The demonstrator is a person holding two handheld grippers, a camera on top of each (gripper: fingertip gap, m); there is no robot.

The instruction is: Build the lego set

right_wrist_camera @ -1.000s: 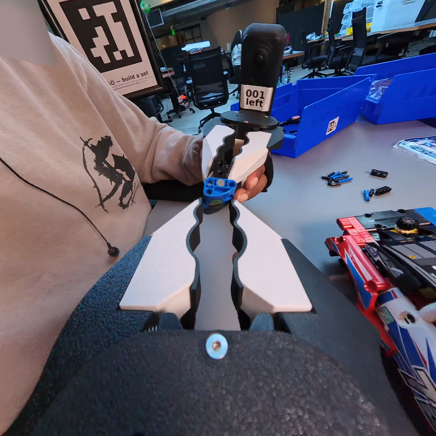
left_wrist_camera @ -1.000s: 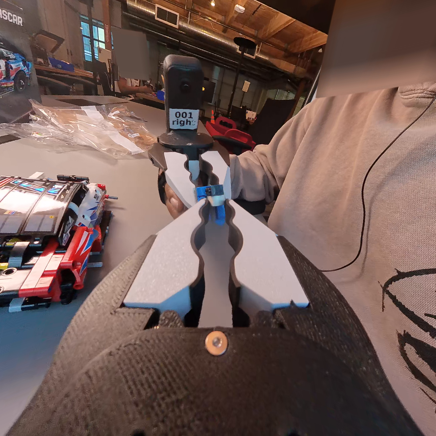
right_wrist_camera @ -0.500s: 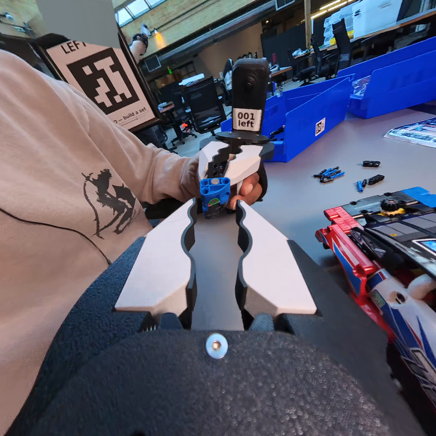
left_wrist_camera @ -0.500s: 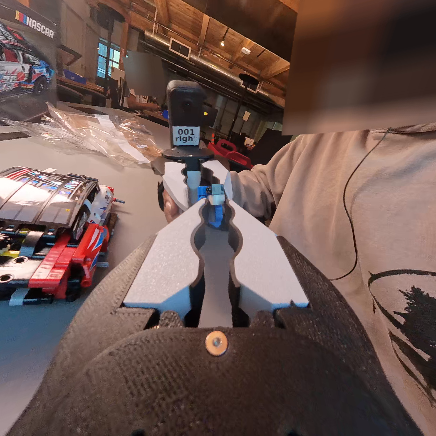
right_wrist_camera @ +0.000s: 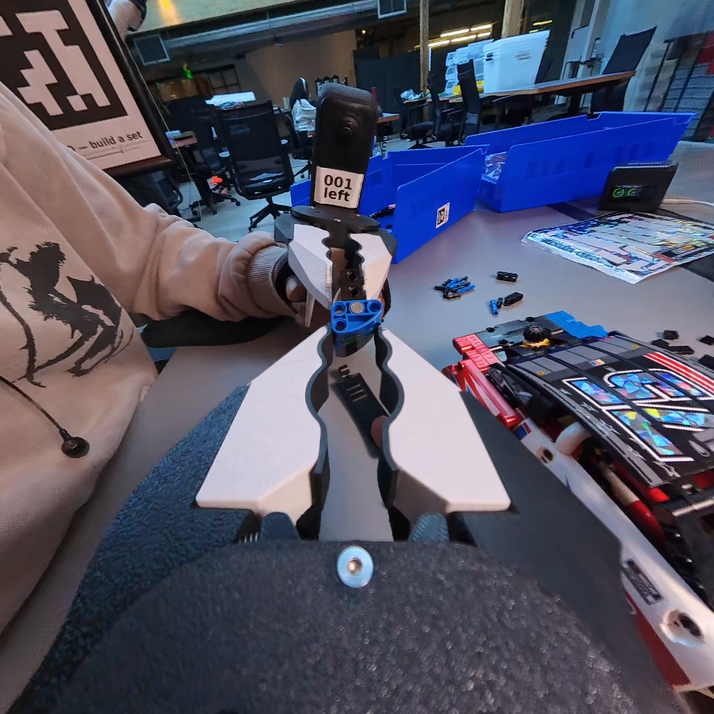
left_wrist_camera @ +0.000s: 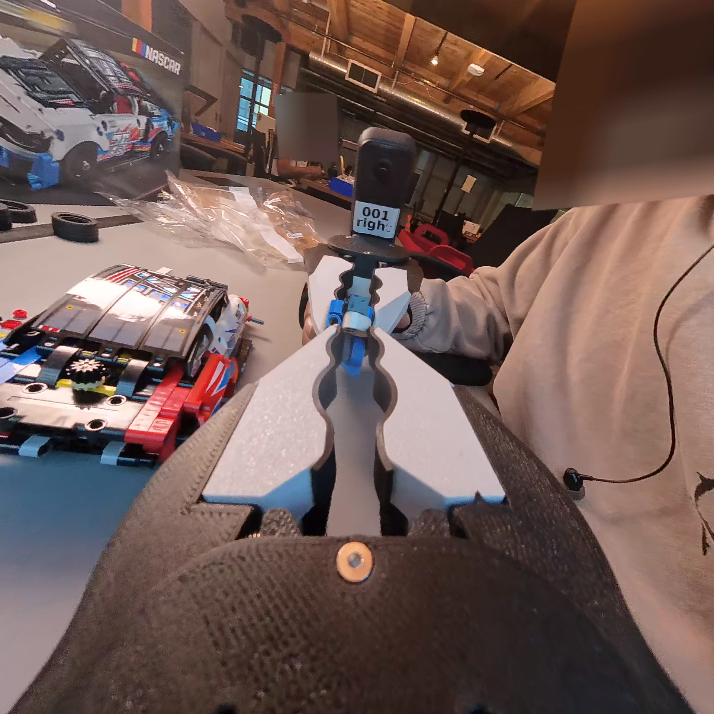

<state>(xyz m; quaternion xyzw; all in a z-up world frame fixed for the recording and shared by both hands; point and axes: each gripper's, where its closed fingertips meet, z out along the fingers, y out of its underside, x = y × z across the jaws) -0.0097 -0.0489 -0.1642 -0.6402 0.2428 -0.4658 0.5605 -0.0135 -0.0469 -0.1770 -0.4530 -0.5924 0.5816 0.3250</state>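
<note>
Bench (right_wrist_camera: 533,247) of smooth grey carries the glossy model car (right_wrist_camera: 602,409). Above it, left tongs (left_wrist_camera: 354,331) and right tongs (right_wrist_camera: 352,332) meet tip to tip, each clamped on the small blue piece (right_wrist_camera: 355,317).

Both views are evenly lit indoors, with warm light from ceiling lamps (left_wrist_camera: 435,60) above the wooden roof. Glare streaks the lego car (left_wrist_camera: 127,309) roof, and its foil stickers glint. Beyond the car, the box picture (left_wrist_camera: 85,112) smears with blur. Wide-angle distortion bends the frame edges; the nearest gripper housings look soft.
</note>
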